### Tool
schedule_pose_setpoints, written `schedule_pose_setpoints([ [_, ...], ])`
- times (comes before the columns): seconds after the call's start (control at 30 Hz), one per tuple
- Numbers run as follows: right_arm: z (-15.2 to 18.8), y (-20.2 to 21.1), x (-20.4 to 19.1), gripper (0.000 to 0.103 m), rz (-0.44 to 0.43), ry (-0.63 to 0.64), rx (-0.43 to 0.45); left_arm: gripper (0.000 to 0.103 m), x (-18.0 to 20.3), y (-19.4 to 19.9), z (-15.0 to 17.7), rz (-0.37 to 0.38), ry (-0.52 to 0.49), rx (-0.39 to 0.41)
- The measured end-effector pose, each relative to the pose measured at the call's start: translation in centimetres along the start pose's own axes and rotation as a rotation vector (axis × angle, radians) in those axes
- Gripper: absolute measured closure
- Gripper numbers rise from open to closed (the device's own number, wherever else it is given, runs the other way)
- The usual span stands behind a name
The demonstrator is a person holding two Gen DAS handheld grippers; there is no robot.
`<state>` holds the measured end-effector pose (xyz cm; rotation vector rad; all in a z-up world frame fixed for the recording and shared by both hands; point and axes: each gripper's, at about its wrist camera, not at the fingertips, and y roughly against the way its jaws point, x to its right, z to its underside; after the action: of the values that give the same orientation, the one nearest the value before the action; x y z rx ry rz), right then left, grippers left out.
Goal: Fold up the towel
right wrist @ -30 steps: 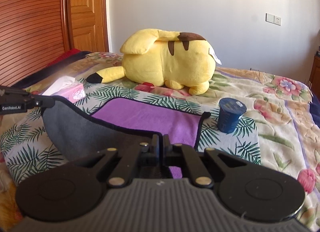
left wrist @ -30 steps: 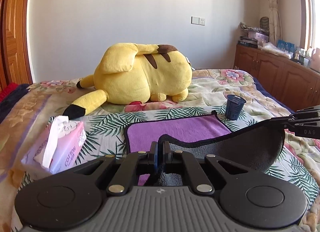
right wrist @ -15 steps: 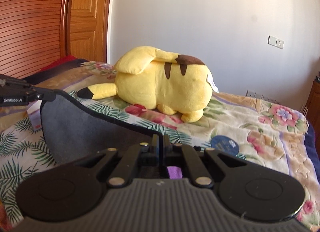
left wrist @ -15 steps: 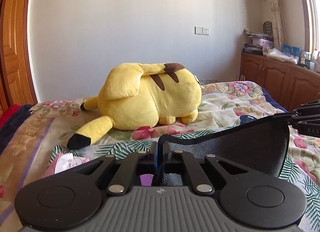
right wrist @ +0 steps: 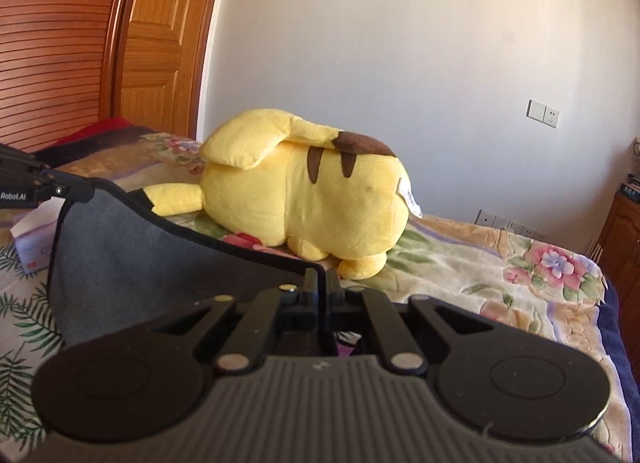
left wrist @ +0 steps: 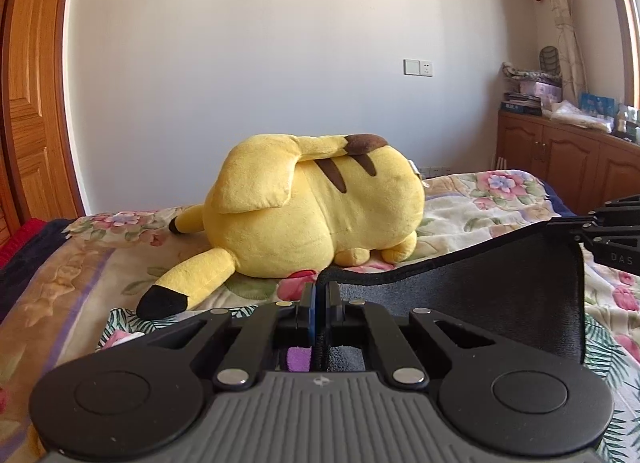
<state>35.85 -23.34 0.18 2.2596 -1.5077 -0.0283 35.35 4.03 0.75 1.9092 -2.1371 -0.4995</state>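
Observation:
The towel is purple on one face and dark grey on the other, with a black hem. Its grey underside hangs stretched between my two grippers above the bed. My left gripper is shut on one corner, and a purple scrap shows below its fingers. My right gripper is shut on the other corner; it shows at the right edge of the left wrist view. In the right wrist view the towel sags to the left, up to my left gripper. The rest of the towel is hidden below.
A large yellow plush toy lies on the floral bedspread just beyond the towel. A pink tissue pack sits at the left. A wooden cabinet with clutter stands at the right, wooden doors at the left.
Both grippers have risen and moved forward toward the plush toy, carrying the towel's near edge up and over. The purple face and the blue cup have dropped out of sight.

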Motion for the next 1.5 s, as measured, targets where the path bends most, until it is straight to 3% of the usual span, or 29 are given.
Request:
schedule_pose_setpoints([
  [0.27, 0.6, -2.5, 1.1, 0.099, 0.03, -0.021, 0.003, 0.103, -0.5, -2.2, -0.1, -0.021, -0.011, -0.003],
  [0.53, 2.1, -5.3, 0.5, 0.099, 0.069, 0.035, -0.022, 0.103, -0.8, -5.8, 1.3, -0.062, -0.006, -0.018],
  [0.7, 3.6, -7.8, 0.5, 0.099, 0.065, 0.042, -0.084, 0.103, -0.7, -8.3, 2.5, -0.067, -0.032, -0.052],
  [0.93, 5.7, -10.0, 0.4, 0.099, 0.063, 0.028, -0.164, 0.103, -1.1, -10.3, 4.2, -0.075, 0.023, -0.086],
  [1.1, 6.1, -10.5, 0.0, 0.098, 0.054, 0.011, -0.197, 0.103, -0.3, -10.9, 4.8, -0.101, -0.017, -0.11],
  [1.2, 6.1, -10.3, -0.1, 0.081, 0.063, 0.01, -0.195, 0.103, -0.2, -10.7, 4.6, -0.103, -0.02, -0.097],
  [1.27, 5.9, -9.9, 0.1, 0.068, 0.048, -0.012, -0.191, 0.086, -0.2, -10.4, 4.5, -0.1, -0.006, -0.091],
  [1.5, 5.4, -7.9, -0.2, 0.065, 0.013, -0.058, -0.193, 0.07, 0.1, -9.0, 4.6, -0.097, -0.01, -0.108],
])
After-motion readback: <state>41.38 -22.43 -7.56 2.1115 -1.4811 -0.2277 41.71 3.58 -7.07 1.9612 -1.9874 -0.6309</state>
